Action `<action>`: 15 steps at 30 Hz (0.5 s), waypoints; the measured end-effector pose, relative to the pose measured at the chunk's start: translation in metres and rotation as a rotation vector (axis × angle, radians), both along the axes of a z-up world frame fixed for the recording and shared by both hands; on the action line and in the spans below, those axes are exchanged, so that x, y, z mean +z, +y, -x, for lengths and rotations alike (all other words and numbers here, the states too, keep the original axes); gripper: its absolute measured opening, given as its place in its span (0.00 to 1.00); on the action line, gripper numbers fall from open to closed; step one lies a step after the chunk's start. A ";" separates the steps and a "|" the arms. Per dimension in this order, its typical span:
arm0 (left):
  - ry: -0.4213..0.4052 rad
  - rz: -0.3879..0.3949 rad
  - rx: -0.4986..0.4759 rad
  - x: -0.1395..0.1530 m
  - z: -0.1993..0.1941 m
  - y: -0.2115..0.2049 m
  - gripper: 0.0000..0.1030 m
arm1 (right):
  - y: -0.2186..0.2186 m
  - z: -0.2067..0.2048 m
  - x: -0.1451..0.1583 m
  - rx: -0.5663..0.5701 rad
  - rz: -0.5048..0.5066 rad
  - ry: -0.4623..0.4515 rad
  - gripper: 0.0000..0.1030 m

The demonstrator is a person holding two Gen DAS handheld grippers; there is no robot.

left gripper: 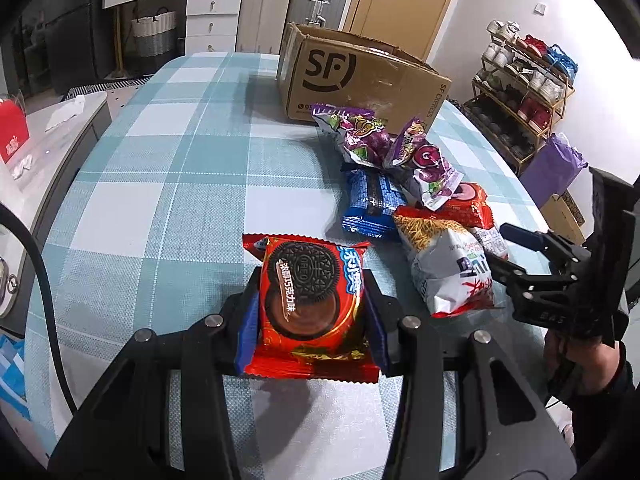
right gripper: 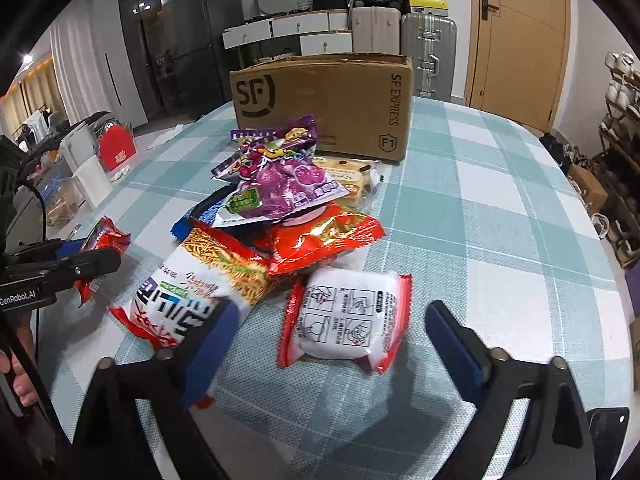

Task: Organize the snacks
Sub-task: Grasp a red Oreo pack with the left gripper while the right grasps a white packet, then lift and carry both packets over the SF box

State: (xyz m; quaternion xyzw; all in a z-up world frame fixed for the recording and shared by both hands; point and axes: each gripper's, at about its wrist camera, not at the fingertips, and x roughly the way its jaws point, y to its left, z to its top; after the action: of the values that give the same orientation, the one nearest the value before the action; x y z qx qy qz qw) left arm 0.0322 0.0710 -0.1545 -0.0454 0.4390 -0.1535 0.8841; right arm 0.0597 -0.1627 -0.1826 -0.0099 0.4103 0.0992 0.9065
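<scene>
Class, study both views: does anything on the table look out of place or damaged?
Nothing looks damaged or spilled. The snacks simply lie in a loose, overlapping heap in front of the cardboard box; one white-backed packet lies face down.

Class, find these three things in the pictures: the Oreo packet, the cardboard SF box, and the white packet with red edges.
Oreo packet point(left gripper: 310, 300): left wrist view, on the printed cookie.
SF box point(right gripper: 320, 100): right wrist view, on its front wall.
White packet with red edges point(right gripper: 344, 316): right wrist view, on its printed white back.

Checked table, cardboard box, snack packets
</scene>
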 end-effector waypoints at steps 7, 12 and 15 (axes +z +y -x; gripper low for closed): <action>0.005 0.010 0.012 0.001 0.001 0.005 0.41 | -0.005 -0.001 -0.006 -0.009 0.009 0.026 0.62; 0.011 0.019 0.019 0.000 0.003 0.007 0.41 | -0.003 0.007 0.000 0.005 0.048 -0.020 0.45; 0.008 0.021 0.015 0.001 0.005 0.006 0.40 | -0.009 0.010 0.001 0.006 0.004 -0.015 0.41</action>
State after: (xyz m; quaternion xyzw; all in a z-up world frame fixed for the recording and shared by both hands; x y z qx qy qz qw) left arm 0.0269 0.0772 -0.1532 -0.0584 0.4408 -0.1513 0.8829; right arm 0.0501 -0.1716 -0.1813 -0.0137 0.4037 0.1008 0.9092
